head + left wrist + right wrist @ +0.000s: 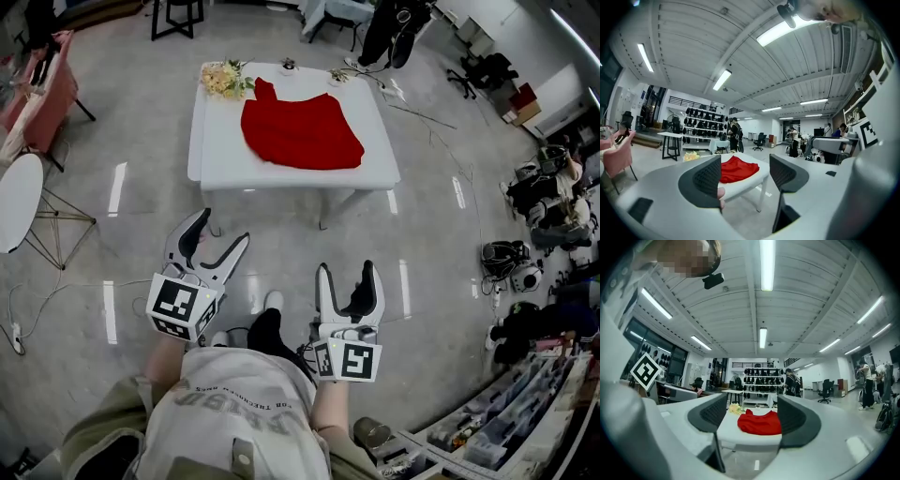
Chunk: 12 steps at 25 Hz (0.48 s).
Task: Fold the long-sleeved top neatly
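Note:
A red long-sleeved top lies bunched on a white table some way ahead of me; it also shows between the jaws as the red top and the red top. My left gripper is held near my body, well short of the table, open with nothing between its fingers. My right gripper hangs beside it, also open and empty. Both point toward the table.
A bunch of yellow flowers lies at the table's far left corner, with small items along the far edge. A round white side table and a pink chair stand left. Equipment and shelves crowd the right side.

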{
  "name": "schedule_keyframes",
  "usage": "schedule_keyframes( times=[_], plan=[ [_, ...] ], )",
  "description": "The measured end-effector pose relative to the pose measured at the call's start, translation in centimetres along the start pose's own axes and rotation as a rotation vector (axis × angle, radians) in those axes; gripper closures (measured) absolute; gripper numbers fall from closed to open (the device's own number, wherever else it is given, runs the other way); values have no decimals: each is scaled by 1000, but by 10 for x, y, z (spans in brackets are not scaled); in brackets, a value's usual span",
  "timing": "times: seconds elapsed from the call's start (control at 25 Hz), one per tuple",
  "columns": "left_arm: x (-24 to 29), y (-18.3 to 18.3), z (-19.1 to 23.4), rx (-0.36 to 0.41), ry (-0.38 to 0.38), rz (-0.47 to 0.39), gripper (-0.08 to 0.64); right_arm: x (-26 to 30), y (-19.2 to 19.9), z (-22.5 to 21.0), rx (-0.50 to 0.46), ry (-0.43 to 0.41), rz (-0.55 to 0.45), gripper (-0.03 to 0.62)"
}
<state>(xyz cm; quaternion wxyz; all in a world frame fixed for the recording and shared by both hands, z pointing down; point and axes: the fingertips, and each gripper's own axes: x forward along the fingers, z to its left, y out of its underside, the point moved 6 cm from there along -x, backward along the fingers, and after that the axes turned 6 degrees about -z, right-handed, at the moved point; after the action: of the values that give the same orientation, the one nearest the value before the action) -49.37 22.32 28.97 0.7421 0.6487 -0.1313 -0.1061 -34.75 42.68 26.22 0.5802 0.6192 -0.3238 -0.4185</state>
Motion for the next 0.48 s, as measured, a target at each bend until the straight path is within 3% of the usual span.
schedule_keyframes(
  times=[0.24,0.48],
  plan=[
    [78,3,-9,15,-74,42,247,61,13,-69,16,-56,11,263],
    [169,6,-36,10,-98,68,247,111,15,-152,-12,-101,13,264]
  ],
)
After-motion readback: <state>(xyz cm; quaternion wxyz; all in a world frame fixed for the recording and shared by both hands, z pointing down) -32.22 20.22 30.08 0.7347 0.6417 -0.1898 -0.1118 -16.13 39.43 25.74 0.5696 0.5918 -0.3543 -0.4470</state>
